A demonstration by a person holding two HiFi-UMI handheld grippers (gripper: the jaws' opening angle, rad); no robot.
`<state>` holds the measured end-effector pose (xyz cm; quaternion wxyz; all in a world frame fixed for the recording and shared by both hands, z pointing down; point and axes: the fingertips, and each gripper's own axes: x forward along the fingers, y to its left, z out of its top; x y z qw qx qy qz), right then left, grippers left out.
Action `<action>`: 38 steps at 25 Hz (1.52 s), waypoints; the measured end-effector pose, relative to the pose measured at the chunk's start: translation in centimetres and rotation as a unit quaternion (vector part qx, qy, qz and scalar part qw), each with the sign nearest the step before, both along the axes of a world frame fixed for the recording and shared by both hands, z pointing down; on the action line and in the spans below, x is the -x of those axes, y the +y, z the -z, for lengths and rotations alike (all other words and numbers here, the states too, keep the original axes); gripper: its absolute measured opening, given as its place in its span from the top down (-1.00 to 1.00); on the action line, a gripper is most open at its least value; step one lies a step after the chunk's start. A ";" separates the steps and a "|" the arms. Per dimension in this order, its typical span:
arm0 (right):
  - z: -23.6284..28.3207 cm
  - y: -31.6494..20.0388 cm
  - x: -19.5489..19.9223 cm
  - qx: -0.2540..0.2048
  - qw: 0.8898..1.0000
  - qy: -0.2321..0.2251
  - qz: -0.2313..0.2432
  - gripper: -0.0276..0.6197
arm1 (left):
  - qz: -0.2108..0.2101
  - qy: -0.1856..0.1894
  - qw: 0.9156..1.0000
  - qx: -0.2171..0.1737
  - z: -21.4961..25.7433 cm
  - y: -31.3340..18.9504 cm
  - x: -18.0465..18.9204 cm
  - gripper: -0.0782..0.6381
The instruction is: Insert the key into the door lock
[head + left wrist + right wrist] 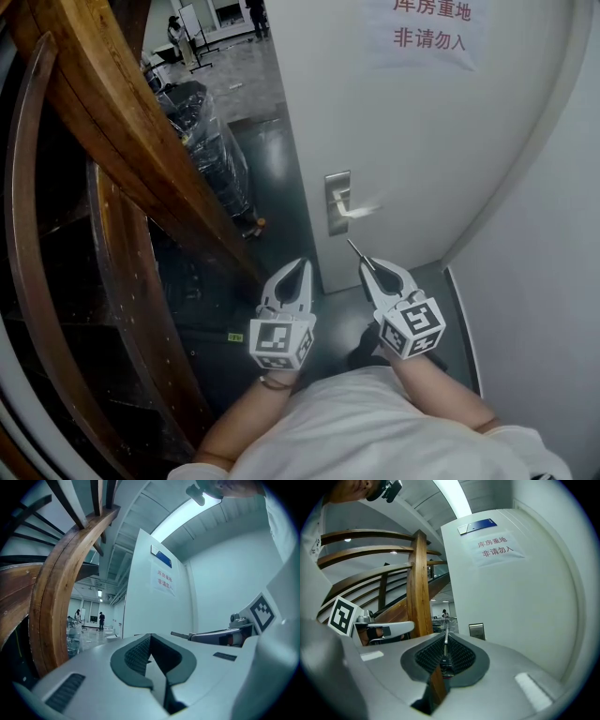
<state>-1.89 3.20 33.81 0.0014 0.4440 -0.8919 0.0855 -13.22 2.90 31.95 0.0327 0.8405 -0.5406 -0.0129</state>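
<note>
Head view: the left tongs (298, 274), pressed together and empty, sit at 9 o'clock of the right tongs (372, 269), which clamp a thin silver metal key (359, 253) pointing toward 11 o'clock. The silver rectangular lock plate (337, 202) on the white door (422, 141) lies at 12 o'clock, apart from the key.

Left gripper view: the pads meet with nothing between them.

Right gripper view: the key stands between the pads, with the plate at 1 o'clock.

Curved brown wooden stair rail (122, 122) sweeps over a glossy dark grey floor (267, 159).
A dark bundle wrapped in clear plastic (202, 141) stands just beside the rail; beyond it, a distant person (176, 33) stands in a bright hall. To the right, a white paper notice with red characters (427, 28) hangs below a small blue plate (480, 525), under a long ceiling strip light (452, 496).
</note>
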 end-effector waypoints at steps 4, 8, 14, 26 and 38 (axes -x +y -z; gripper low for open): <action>-0.9 -1.8 0.1 0.017 1.000 -0.019 0.005 0.85 | 0.006 -0.003 1.000 -0.001 -0.2 -1.5 0.6 0.76; -2.3 -4.2 -0.2 0.049 0.998 -0.049 0.007 0.85 | 0.015 -0.007 1.000 -0.001 -0.4 -3.5 1.0 0.76; -5.2 -7.9 -0.3 0.104 0.989 -0.105 0.024 0.85 | 0.015 -0.001 1.000 0.005 -1.0 -7.4 0.9 0.76; -13.1 -13.9 -0.1 0.250 0.943 -0.218 0.036 0.85 | 0.030 0.003 0.999 0.037 -4.9 -15.6 0.8 0.52; -20.7 -17.1 -0.3 0.355 0.856 -0.376 -0.001 0.85 | 0.045 -0.012 0.997 0.064 -8.7 -21.7 0.9 0.38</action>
